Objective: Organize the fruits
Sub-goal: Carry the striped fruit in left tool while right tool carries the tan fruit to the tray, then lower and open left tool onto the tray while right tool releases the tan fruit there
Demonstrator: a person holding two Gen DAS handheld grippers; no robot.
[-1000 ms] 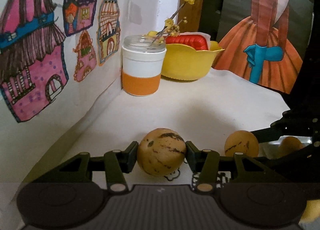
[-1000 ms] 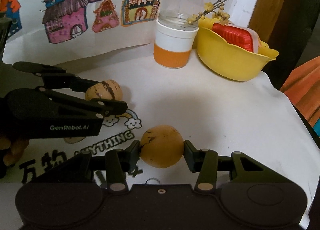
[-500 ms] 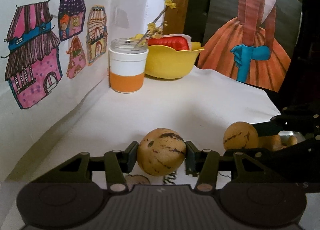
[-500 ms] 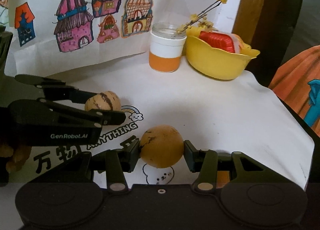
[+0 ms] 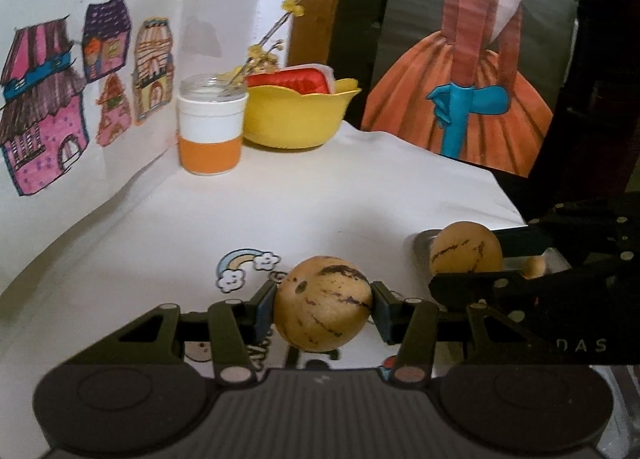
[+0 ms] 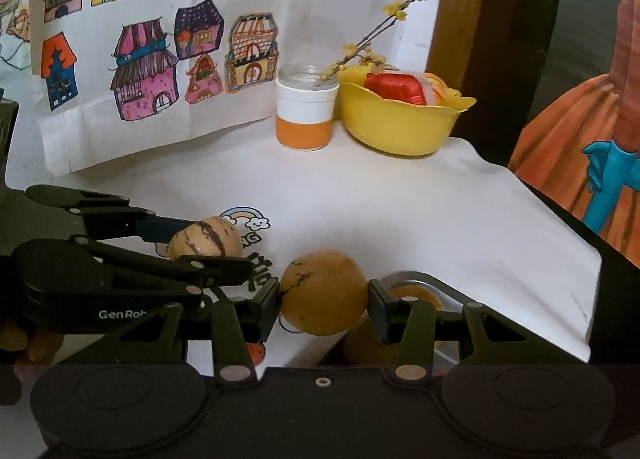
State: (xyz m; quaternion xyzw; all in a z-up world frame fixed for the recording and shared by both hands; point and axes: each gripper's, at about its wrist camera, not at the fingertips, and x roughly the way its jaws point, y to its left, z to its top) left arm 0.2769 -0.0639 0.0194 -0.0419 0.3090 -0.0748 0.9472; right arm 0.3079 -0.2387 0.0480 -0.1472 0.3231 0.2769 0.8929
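Fruits both held off the white cloth (image 5: pixel 320 199): left gripper (image 5: pixel 323 305) clamped a streaked fruit (image 5: pixel 323 302); right gripper (image 6: pixel 323 301) clamped an orange-tan fruit (image 6: pixel 323 291) above a metal container (image 6: pixel 416 281) w/ more fruit.

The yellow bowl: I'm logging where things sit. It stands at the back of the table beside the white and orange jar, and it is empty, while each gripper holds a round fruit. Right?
Not quite: the yellow bowl is not empty. The right wrist view shows a red item inside it. The rest holds: it stands beside the white and orange jar, and the left gripper and right gripper each hold a round fruit.
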